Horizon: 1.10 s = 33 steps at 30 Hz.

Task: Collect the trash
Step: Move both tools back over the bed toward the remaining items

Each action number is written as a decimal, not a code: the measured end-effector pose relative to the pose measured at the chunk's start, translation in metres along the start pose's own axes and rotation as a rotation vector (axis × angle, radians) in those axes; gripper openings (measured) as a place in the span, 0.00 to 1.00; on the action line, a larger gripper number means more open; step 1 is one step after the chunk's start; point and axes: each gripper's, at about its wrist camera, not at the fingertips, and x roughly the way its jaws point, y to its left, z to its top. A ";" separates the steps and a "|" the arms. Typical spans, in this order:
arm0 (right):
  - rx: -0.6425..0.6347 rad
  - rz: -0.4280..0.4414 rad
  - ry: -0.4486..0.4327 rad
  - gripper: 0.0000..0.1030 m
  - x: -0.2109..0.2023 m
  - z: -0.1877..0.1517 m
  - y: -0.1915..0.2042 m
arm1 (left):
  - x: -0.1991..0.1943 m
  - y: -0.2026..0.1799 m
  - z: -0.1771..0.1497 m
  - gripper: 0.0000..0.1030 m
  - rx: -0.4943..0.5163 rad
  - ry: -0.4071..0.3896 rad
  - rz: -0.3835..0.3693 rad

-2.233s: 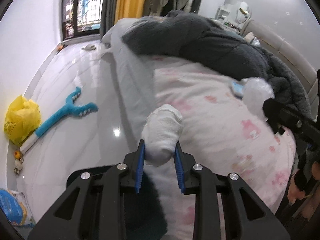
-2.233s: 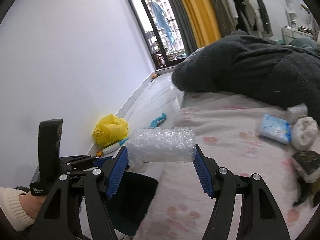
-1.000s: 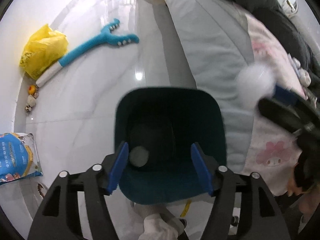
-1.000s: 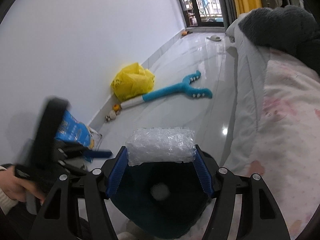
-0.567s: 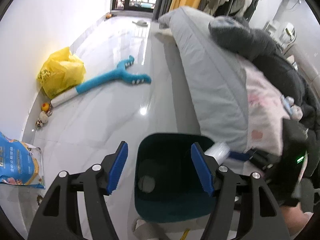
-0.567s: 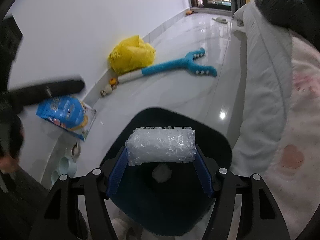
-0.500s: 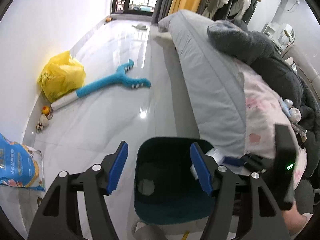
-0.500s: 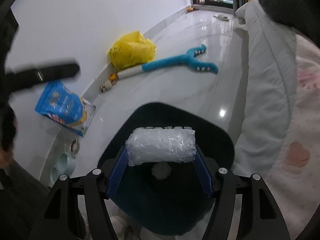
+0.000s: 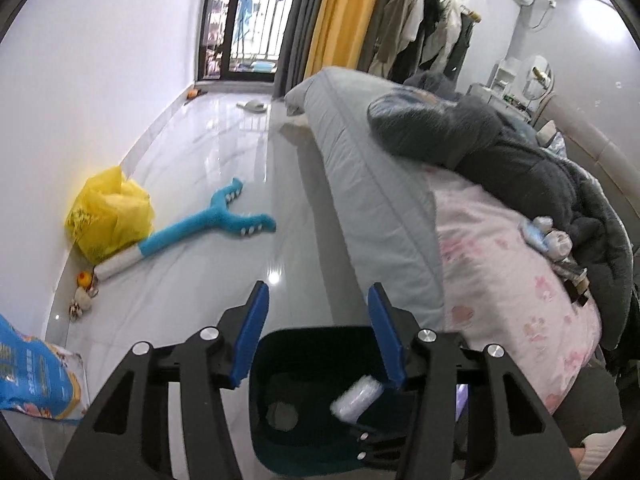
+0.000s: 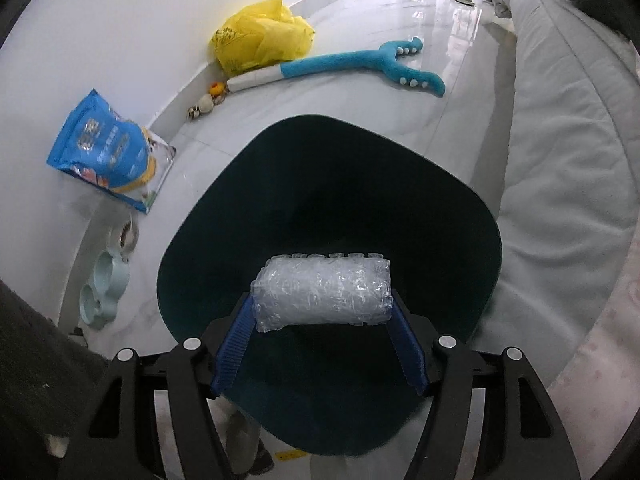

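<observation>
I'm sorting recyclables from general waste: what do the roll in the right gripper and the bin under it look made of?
Roll: clear bubble wrap, apparently soft plastic film; glossy, crinkled, with small air pockets along its top edge.
Bin: probably rigid moulded plastic, dark teal and matte; smooth, rounded rim, no seams showing.

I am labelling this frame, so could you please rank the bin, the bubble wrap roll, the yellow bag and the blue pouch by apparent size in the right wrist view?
1. Bin
2. Bubble wrap roll, enlarged by nearness
3. Yellow bag and blue pouch: too alike to rank
</observation>
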 end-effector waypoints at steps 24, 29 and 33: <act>-0.044 0.018 -0.373 0.76 -0.148 -0.019 -0.033 | -0.016 -0.097 0.050 0.60 0.080 -0.149 -0.088; -0.004 -0.017 -0.420 0.76 -0.174 -0.034 -0.060 | -0.009 -0.127 0.053 0.65 0.104 -0.143 -0.121; 0.041 -0.062 -0.445 0.76 -0.194 -0.047 -0.085 | -0.001 -0.149 0.052 0.68 0.133 -0.130 -0.136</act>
